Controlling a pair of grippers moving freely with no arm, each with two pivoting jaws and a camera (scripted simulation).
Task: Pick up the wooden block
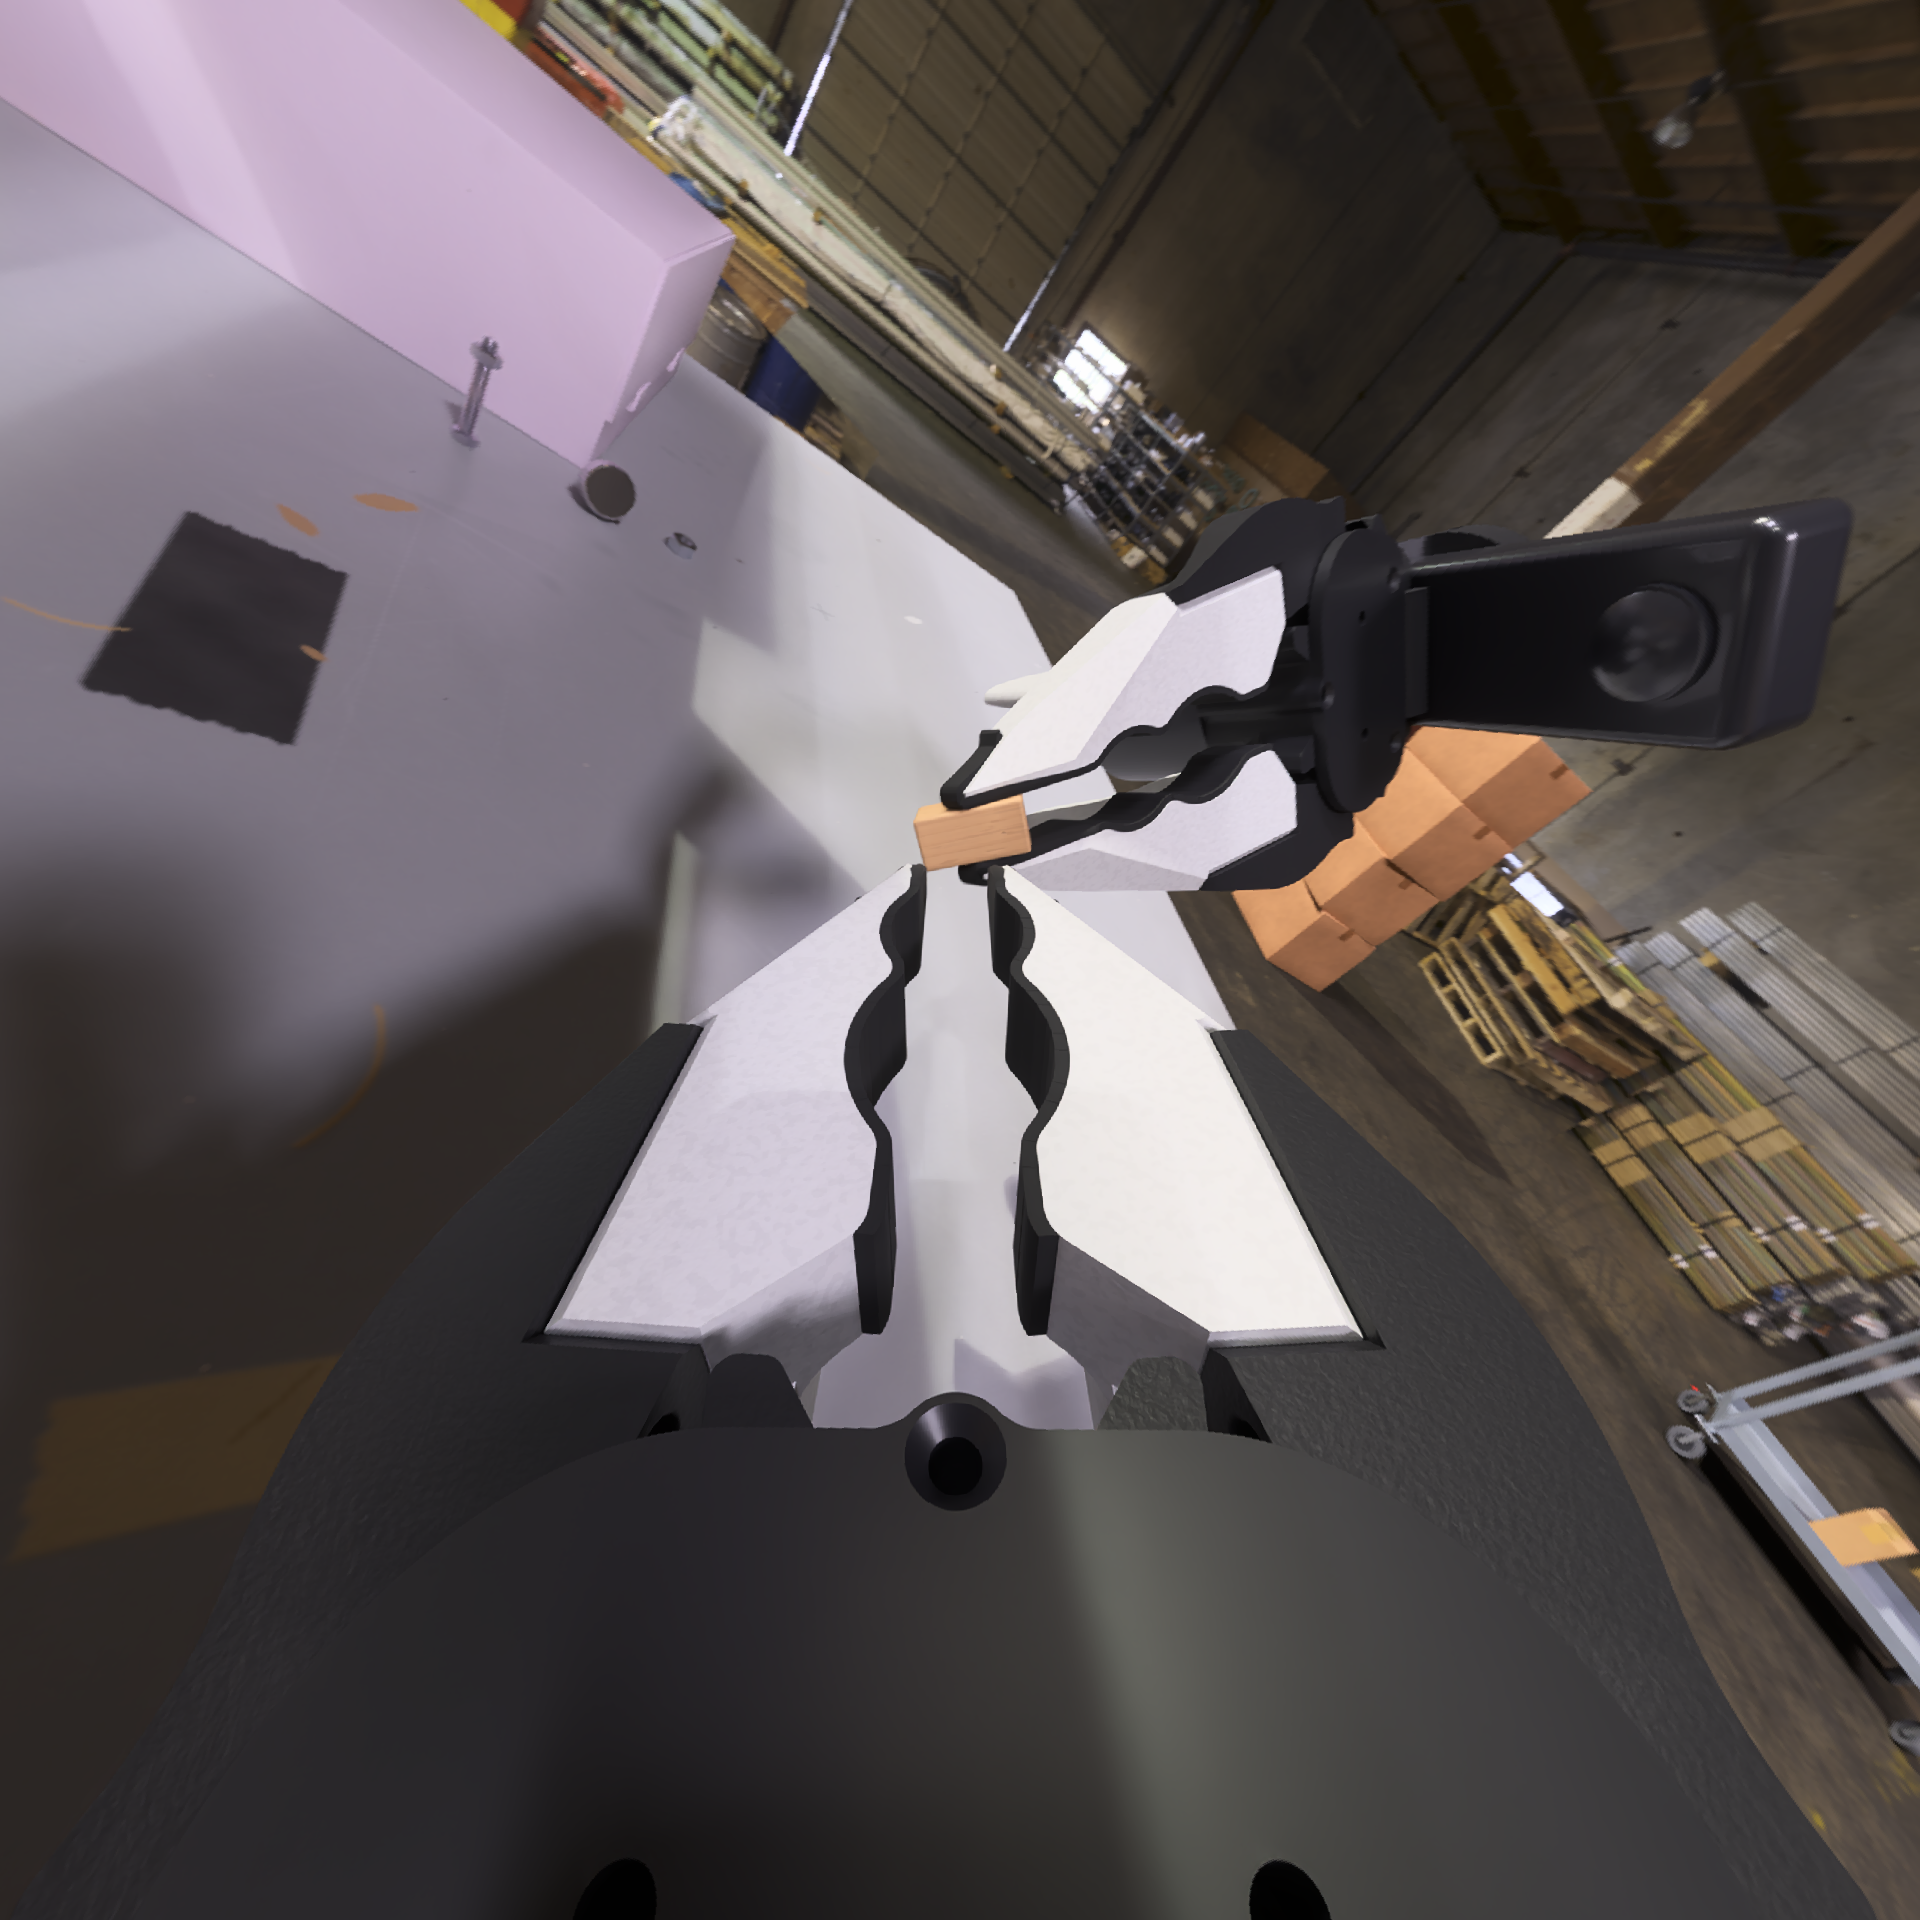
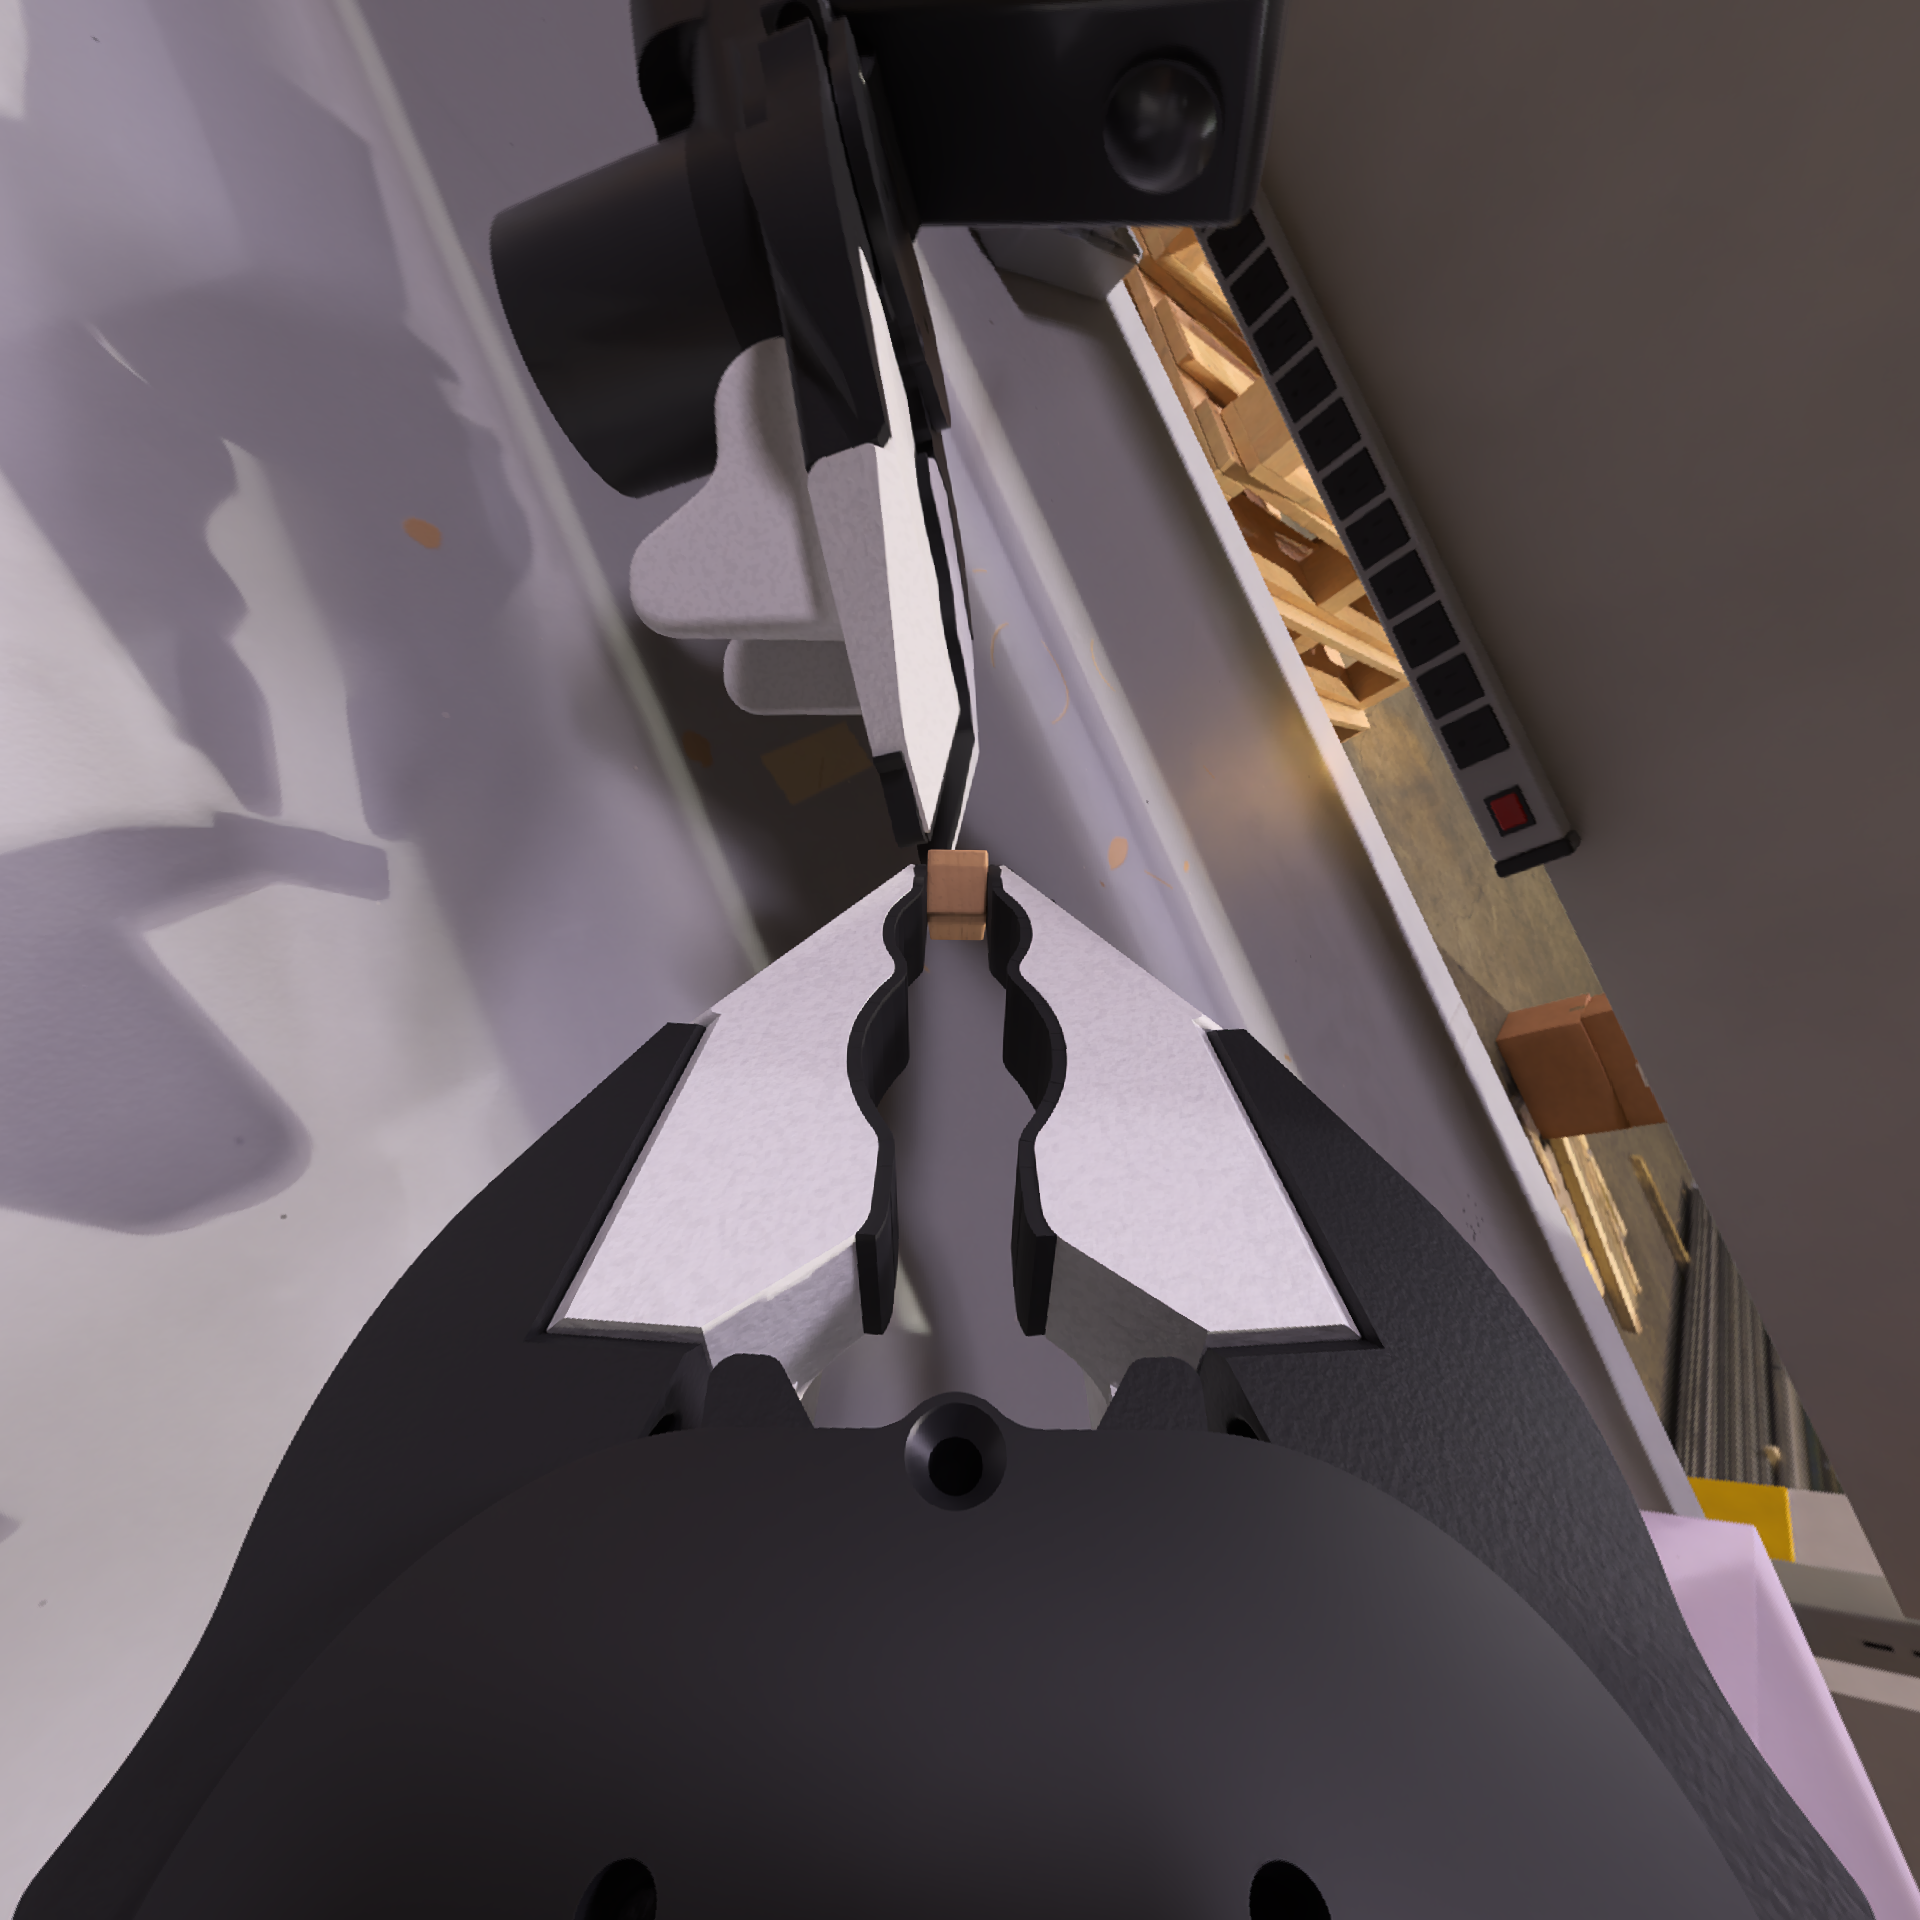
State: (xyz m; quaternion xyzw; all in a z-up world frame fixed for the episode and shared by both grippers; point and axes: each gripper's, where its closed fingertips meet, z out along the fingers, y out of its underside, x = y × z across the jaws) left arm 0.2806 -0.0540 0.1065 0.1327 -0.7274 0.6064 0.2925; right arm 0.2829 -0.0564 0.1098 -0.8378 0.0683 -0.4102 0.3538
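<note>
So the right gripper (image 2: 956,902) is clamped on the wooden block (image 2: 957,896) at its fingertips, holding it up off the grey table (image 1: 499,727); left gripper (image 1: 954,883) sits just beside the block w/ a narrow gap between its jaws, nothing in it. Purple box (image 1: 416,208) and a black mat (image 1: 218,623) are well apart, farther back.

room: warehouse | pale table (image 1: 436,790) | pink box (image 1: 416,208) | pallets (image 1: 1538,997) | cardboard boxes (image 1: 1455,831)
</note>
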